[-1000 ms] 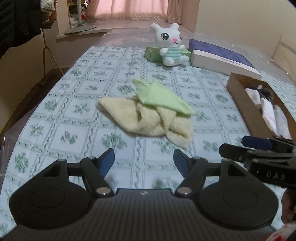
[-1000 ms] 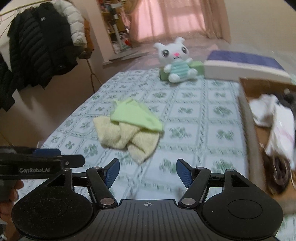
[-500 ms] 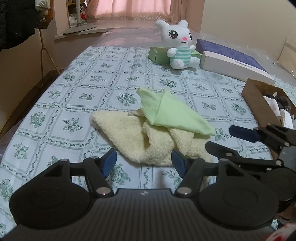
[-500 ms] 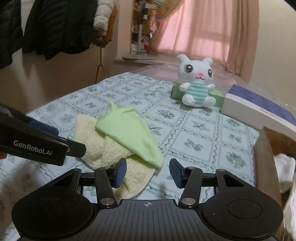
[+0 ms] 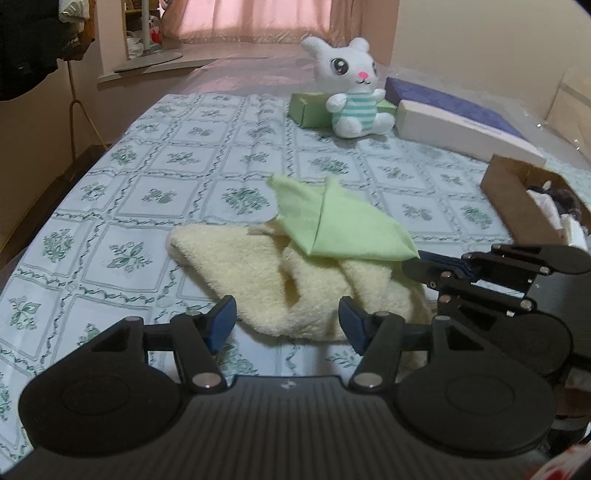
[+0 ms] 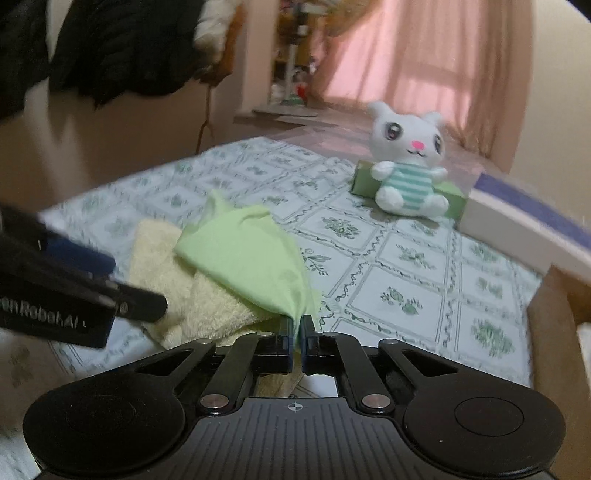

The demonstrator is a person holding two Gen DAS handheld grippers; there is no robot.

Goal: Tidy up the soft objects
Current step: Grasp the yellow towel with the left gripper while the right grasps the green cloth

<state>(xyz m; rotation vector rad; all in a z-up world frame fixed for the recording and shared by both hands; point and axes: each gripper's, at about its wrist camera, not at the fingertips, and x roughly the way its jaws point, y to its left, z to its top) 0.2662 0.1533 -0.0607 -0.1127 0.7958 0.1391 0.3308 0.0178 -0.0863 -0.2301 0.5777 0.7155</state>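
Home bedroom, pink curtains (image 5: 255, 18), hanging dark jackets (image 6: 122, 44), floral-patterned cover (image 5: 177, 158), plush bunny (image 5: 351, 88)

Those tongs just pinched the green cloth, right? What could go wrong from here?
The right tongs are shut on only a corner of the green cloth, so it might slip free when lifted. The cloth lies on the yellow towel, which could be dragged along. The left tongs, jaws apart and closing, sit at the towel's near edge close beside the right ones, so the two could bump.
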